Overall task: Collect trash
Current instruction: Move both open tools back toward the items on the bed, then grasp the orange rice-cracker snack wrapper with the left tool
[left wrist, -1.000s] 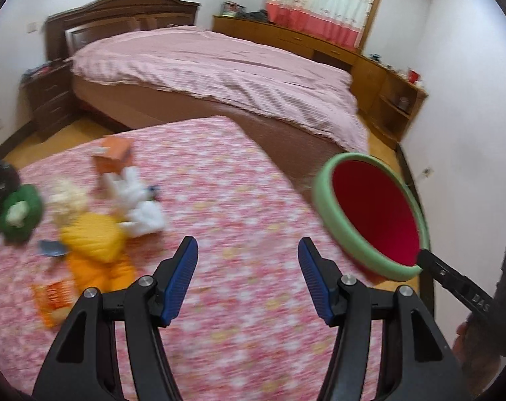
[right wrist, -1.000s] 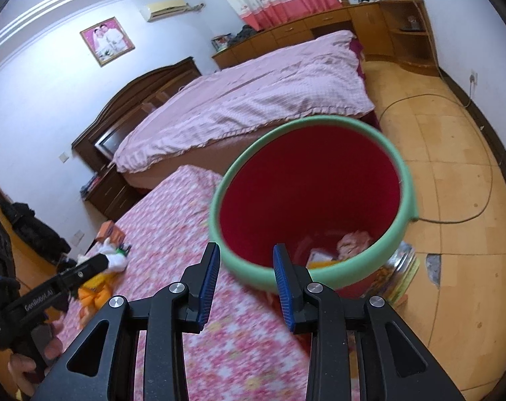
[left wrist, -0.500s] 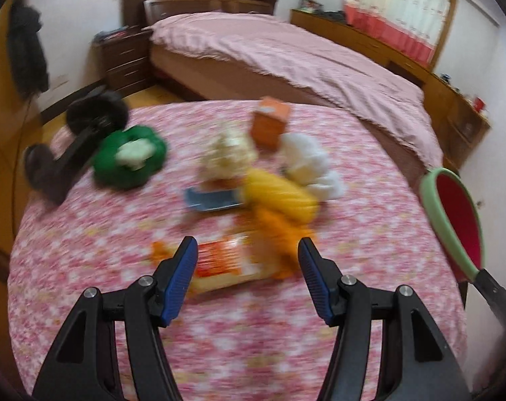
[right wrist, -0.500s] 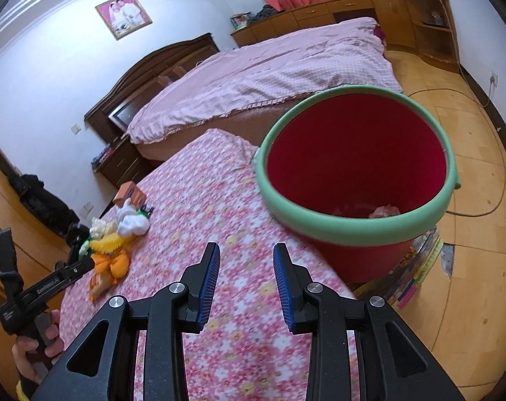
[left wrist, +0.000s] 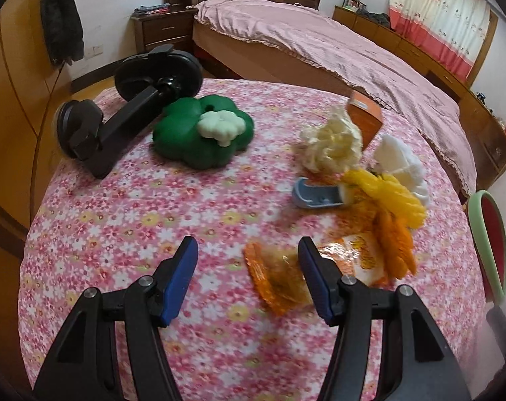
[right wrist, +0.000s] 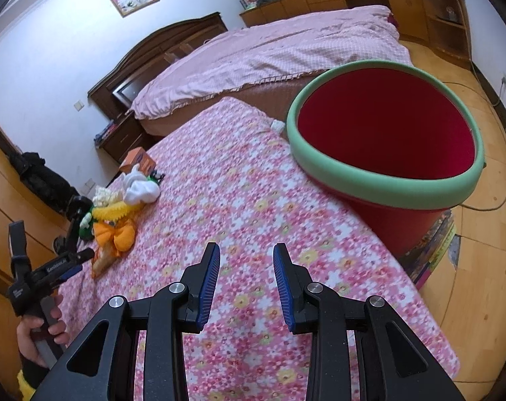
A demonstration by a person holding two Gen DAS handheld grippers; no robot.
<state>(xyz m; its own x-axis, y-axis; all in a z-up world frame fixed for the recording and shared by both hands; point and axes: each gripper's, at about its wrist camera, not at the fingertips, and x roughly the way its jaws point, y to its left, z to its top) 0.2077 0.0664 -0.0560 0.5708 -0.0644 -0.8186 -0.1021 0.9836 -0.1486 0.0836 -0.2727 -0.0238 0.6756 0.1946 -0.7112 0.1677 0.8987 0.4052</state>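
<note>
Big bed (left wrist: 336, 46) with pink cover fills the back of the room, dark headboard behind it. In front, a table under a pink floral cloth (left wrist: 186, 200). Red bin with green foam rim (right wrist: 386, 140) sits at the table's far right edge, tilted mouth toward the right wrist camera; inside looks empty from this angle. Black stand with round pads (left wrist: 129, 100) lies on the cloth's far-left side, green clover-shaped cushion (left wrist: 202, 133) just beside it. Trash is clustered right of centre on the cloth: orange carton (left wrist: 366, 117) at the back, crumpled cream wad (left wrist: 329, 143) and white wad (left wrist: 403, 160) in front of it, yellow and orange mesh bundle (left wrist: 389, 207), blue-grey plastic piece (left wrist: 319, 195), orange snack wrappers (left wrist: 279, 274) nearest. Left gripper (left wrist: 247, 254) hovers over the cloth, jaws spread, nothing pinched; its right finger overlaps the near wrapper in view, contact unclear. Right gripper (right wrist: 246, 260) above bare cloth, jaws apart with a narrower gap, empty. Person's hand (right wrist: 42, 327) grips the left tool's handle.
</note>
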